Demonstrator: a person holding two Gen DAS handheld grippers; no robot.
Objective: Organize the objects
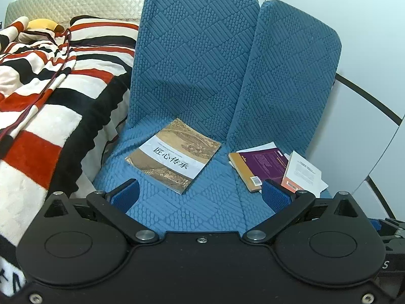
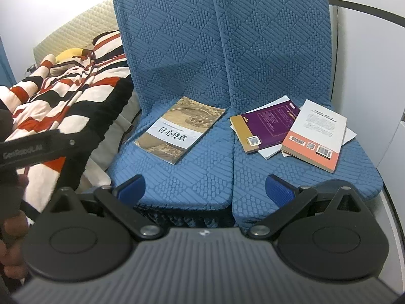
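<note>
Both hand-held grippers, left (image 1: 200,197) and right (image 2: 205,188), are wide open and empty. Ahead lies the brown book (image 2: 180,129); ahead-right, the loose pile (image 2: 291,131) may slide apart if nudged.

Two seat cushions (image 2: 174,177) lie side by side, each with a back cushion (image 2: 172,45) standing upright behind it. On the left seat lies a single book (image 2: 181,129). On the right seat (image 2: 303,177) lies a loose pile: one book (image 2: 263,129) on some sheets of paper (image 2: 268,152), and another book (image 2: 315,134) overlapping its right edge. A blanket (image 2: 63,101) lies left of the seats, on a bed.
</note>
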